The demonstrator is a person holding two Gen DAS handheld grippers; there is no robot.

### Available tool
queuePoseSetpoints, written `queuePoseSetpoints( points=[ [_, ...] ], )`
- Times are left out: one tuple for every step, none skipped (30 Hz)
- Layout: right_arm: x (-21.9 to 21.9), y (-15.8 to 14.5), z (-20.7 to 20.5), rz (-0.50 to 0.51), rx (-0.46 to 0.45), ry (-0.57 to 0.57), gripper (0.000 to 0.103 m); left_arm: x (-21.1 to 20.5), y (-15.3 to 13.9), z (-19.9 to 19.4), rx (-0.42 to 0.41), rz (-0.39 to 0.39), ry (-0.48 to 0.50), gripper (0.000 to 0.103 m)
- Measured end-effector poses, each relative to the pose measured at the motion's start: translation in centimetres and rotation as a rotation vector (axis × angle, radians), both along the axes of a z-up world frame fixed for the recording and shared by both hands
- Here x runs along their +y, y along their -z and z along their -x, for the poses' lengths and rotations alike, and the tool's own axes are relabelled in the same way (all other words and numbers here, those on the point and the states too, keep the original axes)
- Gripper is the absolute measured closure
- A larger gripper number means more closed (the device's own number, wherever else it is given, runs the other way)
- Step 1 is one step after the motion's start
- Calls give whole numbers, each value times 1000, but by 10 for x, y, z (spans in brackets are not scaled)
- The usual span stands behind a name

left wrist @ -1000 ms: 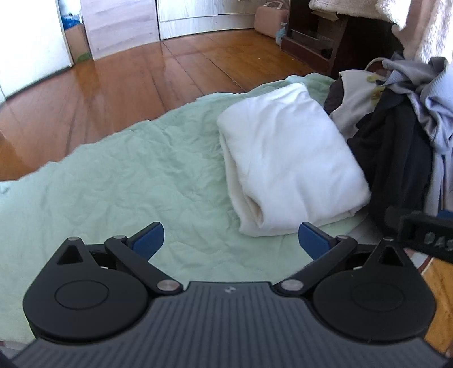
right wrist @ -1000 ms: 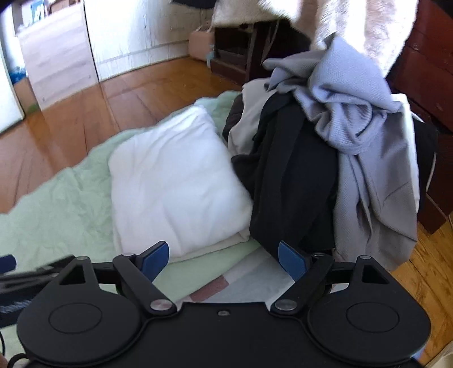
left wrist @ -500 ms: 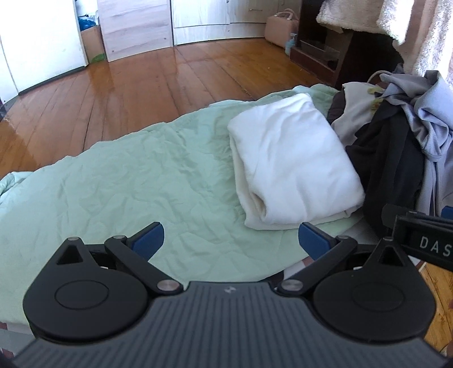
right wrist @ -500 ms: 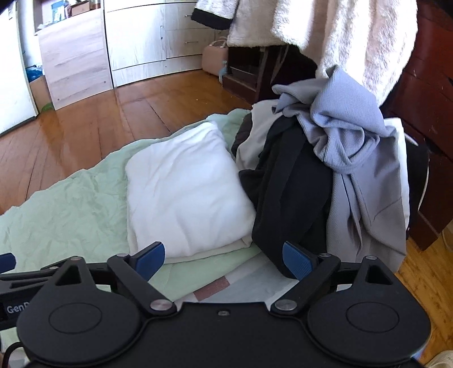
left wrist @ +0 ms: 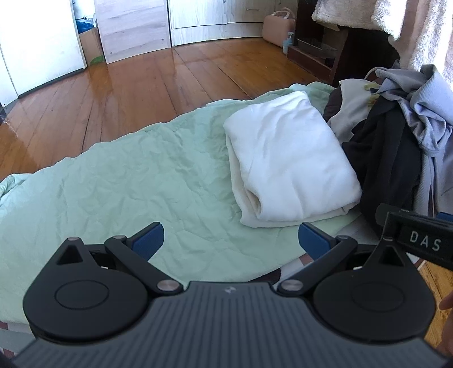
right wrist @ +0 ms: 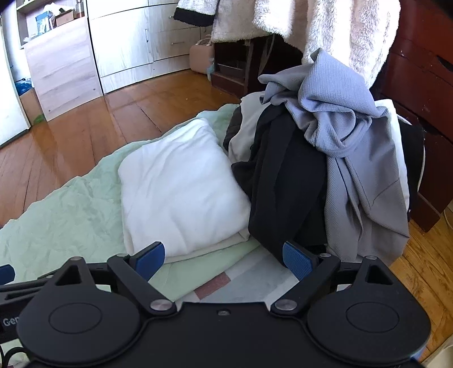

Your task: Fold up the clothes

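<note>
A folded white garment lies on a pale green sheet. To its right stands a heap of unfolded clothes: a black piece with a grey-blue top draped over it. My left gripper is open above the sheet's near edge, short of the white garment and holding nothing. My right gripper is open too, just in front of the white garment and the black piece, and it is empty. The right gripper's body shows at the right edge of the left wrist view.
Wooden floor stretches beyond the sheet to pale cabinets. A dark wooden dresser stands right of the heap, with a fluffy cream garment hanging above. A pink bag sits by a dark shelf unit at the back.
Both grippers have drawn back and tipped upward, so the white garment and the heap look farther off and more of the room shows. Both stay open; the clothes have not moved.
</note>
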State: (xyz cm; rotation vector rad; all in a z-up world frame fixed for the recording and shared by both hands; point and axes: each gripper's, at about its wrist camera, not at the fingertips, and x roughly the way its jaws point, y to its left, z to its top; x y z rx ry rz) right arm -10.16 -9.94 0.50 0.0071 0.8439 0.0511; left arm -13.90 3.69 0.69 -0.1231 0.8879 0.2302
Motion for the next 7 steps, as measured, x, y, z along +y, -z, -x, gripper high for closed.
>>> queuePoseSetpoints(
  points=[
    [0, 0, 0, 0, 1, 0, 10, 1, 0, 0, 2, 3, -5, 0],
    [1, 0, 0, -1, 4, -1, 10, 1, 1, 0, 3, 7, -8, 0],
    [0, 1, -1, -4, 7, -4, 10, 2, 1, 1, 3, 12, -8, 0],
    [0, 1, -2, -8, 11, -9, 10, 2, 1, 2, 2, 18, -5, 0],
    [-1, 0, -2, -14, 14, -11, 10, 2, 1, 2, 0, 22, -2, 0],
    [-1, 0, -3, -20, 16, -8, 10, 2, 1, 3, -1, 25, 0, 0],
    [-2, 0, -3, -23, 16, -4, 10, 1, 1, 3, -1, 24, 0, 0]
  ],
)
